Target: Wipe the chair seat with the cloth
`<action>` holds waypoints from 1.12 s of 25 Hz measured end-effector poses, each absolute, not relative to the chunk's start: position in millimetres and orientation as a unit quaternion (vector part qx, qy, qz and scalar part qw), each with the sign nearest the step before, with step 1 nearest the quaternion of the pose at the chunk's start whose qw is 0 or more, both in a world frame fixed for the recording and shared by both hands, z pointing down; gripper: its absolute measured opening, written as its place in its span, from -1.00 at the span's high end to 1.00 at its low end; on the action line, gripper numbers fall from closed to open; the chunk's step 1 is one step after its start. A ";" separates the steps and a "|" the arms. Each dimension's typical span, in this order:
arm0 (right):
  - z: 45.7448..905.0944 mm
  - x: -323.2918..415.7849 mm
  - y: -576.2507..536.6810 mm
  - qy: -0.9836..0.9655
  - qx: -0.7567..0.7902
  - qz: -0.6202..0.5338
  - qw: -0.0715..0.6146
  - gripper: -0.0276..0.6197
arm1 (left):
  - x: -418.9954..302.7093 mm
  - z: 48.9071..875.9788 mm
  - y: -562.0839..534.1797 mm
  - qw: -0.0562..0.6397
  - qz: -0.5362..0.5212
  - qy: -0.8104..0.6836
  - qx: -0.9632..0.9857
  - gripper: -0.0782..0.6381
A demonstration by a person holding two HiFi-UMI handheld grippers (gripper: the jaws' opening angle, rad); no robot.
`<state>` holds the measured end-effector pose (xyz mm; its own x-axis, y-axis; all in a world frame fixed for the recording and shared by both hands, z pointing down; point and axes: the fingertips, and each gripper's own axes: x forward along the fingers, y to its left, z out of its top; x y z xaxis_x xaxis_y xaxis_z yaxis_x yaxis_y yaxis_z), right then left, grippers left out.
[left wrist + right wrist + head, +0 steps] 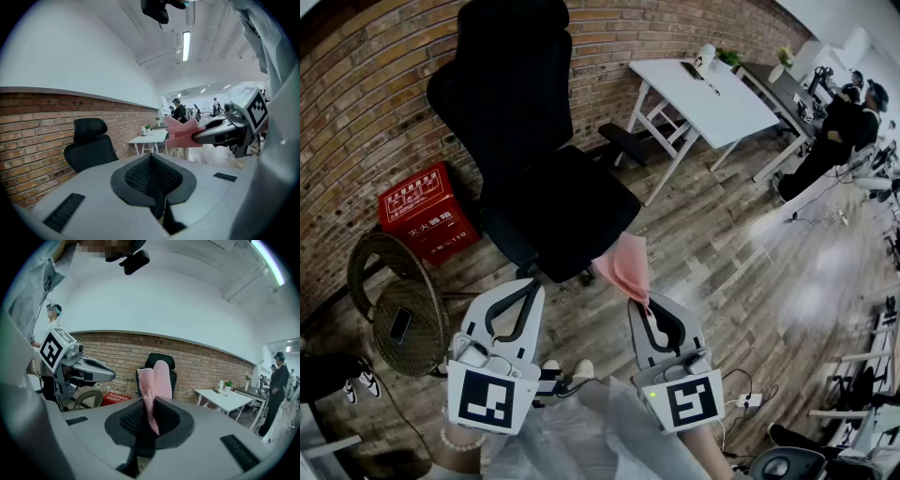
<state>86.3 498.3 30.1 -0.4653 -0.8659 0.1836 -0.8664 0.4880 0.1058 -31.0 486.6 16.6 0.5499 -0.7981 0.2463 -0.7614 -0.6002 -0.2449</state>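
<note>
A black office chair stands against the brick wall, its seat (pixel 567 211) facing me and its backrest (pixel 502 84) behind. My right gripper (pixel 645 305) is shut on a pink cloth (pixel 624 265), which sticks up from the jaws just off the seat's near right corner. The right gripper view has that cloth (pixel 153 385) pinched between the pads, with the chair (pixel 159 363) behind it. My left gripper (pixel 529 286) is shut with nothing in it, held just short of the seat's front edge. In the left gripper view the chair (pixel 91 145) stands at left and the cloth (pixel 180 131) at right.
A red box (pixel 427 211) stands by the wall left of the chair, with a wicker stool (pixel 412 323) in front of it. A white table (pixel 703 94) stands to the right. People are at desks far right (pixel 848 117). Cables and a power strip (pixel 748 401) lie on the wooden floor.
</note>
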 end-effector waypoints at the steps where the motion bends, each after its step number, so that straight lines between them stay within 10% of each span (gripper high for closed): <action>1: 29.9 87.4 497.5 -0.856 0.506 0.001 0.107 0.74 | -29.5 16.5 486.0 0.055 -0.168 0.443 -0.879 0.73; 28: 27.0 141.2 495.4 -0.869 0.486 -0.002 0.092 0.74 | 14.3 9.7 496.5 0.054 -0.173 0.477 -0.860 0.73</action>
<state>141.2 495.4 27.0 -0.5099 -0.8456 0.1581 -0.8449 0.5268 0.0927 14.3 496.5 9.7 0.4849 -0.8391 0.2466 -0.8018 -0.5391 -0.2577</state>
